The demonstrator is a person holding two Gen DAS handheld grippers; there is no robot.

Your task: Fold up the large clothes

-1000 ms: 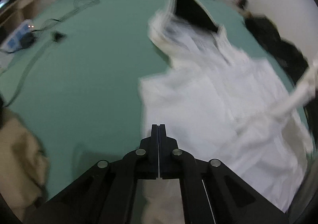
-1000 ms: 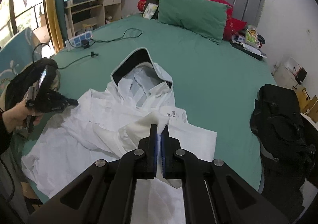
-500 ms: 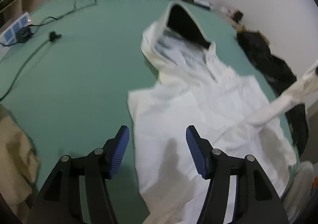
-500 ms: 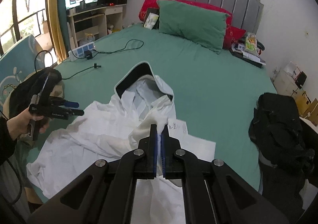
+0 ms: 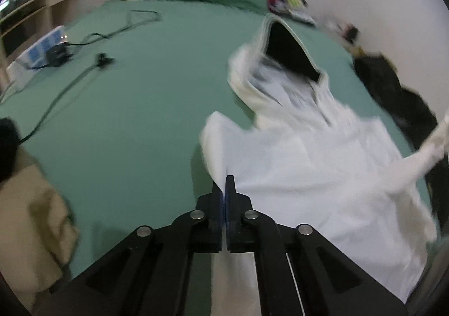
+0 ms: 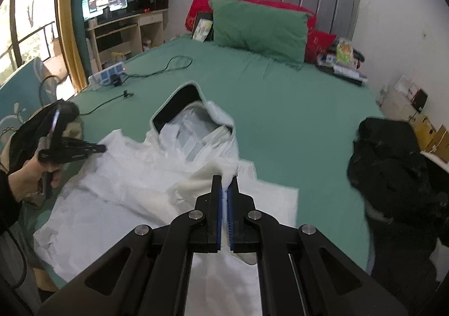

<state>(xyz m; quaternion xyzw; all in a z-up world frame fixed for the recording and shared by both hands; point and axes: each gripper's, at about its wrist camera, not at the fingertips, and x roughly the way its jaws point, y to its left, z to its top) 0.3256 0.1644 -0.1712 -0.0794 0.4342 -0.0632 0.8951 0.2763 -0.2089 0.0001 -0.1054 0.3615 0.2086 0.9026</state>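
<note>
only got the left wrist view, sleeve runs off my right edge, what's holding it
Observer: The right gripper is shut on the cream sleeve, which is raised above the white hoodie.
Operator: whats past the black bag on that side
Observer: Cardboard boxes stand beyond the black bag, against the wall.
Operator: how does my left gripper look from there
Observer: The left gripper meets the hoodie's far edge, and a hand holds it.
</note>
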